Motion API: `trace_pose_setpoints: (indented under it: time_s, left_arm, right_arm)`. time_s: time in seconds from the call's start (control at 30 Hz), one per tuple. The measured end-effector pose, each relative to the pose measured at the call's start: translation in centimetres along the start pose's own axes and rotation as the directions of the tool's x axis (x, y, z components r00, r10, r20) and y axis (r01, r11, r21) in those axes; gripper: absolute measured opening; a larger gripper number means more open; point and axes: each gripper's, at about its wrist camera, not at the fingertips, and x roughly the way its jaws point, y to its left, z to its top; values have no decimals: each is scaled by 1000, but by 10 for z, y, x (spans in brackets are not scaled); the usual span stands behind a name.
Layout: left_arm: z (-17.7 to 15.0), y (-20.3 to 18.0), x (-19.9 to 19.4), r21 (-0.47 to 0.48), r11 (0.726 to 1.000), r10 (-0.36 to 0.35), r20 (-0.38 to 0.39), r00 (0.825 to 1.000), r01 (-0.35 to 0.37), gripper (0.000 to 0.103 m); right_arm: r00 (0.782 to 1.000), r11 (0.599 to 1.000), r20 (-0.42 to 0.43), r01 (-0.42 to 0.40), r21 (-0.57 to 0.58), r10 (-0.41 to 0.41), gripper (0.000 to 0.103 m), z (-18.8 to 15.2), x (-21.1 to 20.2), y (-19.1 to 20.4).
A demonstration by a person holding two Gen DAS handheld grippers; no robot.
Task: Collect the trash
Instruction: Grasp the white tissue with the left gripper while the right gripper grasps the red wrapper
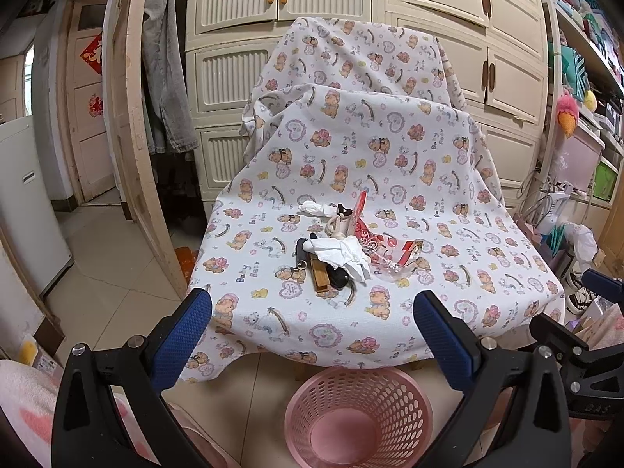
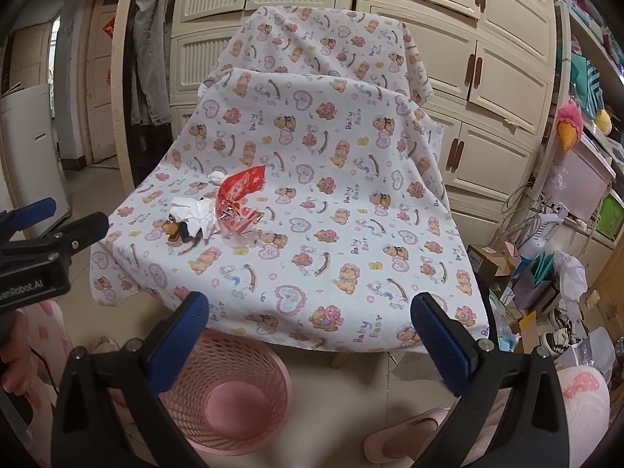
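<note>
You've got both tools level and pointed at the table, held back off its near edge. Your left gripper (image 1: 312, 331) has its 2 blue-padded fingers spread wide apart with nothing between them, and your right gripper (image 2: 310, 327) is spread just as wide, also holding nothing. In the left wrist view the right tool pokes in at the far right edge; in the right wrist view the left tool shows at the left edge, its side lettering reading "...senRobot.AI".

The trash sits in 1 cluster on the bear-print cloth (image 1: 448, 179) covering the table, left of centre in the right wrist view. There's a crumpled white tissue (image 1: 343, 255) on top of the pile, a 2nd smaller tissue wad (image 1: 312, 207) just beyond it, and a red-and-clear plastic wrapper (image 1: 370, 240) standing up and spilling to the right, touching the big tissue. Tucked under the tissue's left side are small dark objects (image 1: 302, 251) and a brown wooden piece (image 1: 320, 277); exactly what they are is hard to tell.

Down on the tiled floor at the table's near edge stands a pink perforated waste basket (image 1: 357, 390), upright, between your 2 left fingers in the left wrist view.

The cloth is printed "Baby Bear" over and over.
</note>
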Motion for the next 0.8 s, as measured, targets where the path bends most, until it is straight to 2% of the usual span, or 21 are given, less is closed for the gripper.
trace_pose_setpoints:
  time_s: [0.27, 0.4, 0.5, 0.57, 0.67, 0.73, 0.8]
  left_arm:
    - [-1, 2, 1, -2, 1000, 0, -7, 1000, 0, 102]
    - [-3, 6, 3, -42, 998, -46, -21, 999, 45, 102]
    - [1, 16, 12, -80, 995, -56, -41, 998, 53, 102]
    - [8, 20, 19, -103, 993, -64, -80, 995, 55, 102]
    - [29, 27, 32, -142, 985, -122, -148, 981, 101, 102]
    - [47, 29, 44, -136, 987, -116, -194, 974, 91, 100]
    - [68, 31, 57, -99, 992, -93, -197, 976, 75, 94]
  right_arm:
    - [999, 999, -16, -34, 8, 34, 96, -1, 1, 0]
    - [998, 999, -27, -50, 17, 50, 88, -1, 3, -1]
    - [998, 998, -33, -60, 15, 61, 81, -2, 5, 0]
    - [997, 998, -37, -67, 7, 67, 78, -1, 6, 1]
    - [996, 996, -36, -88, -35, 86, 70, 10, 11, 6]
    - [994, 992, -22, -107, -60, 106, 65, 28, 13, 6]
    - [992, 989, -3, -129, -66, 129, 62, 44, 14, 4]
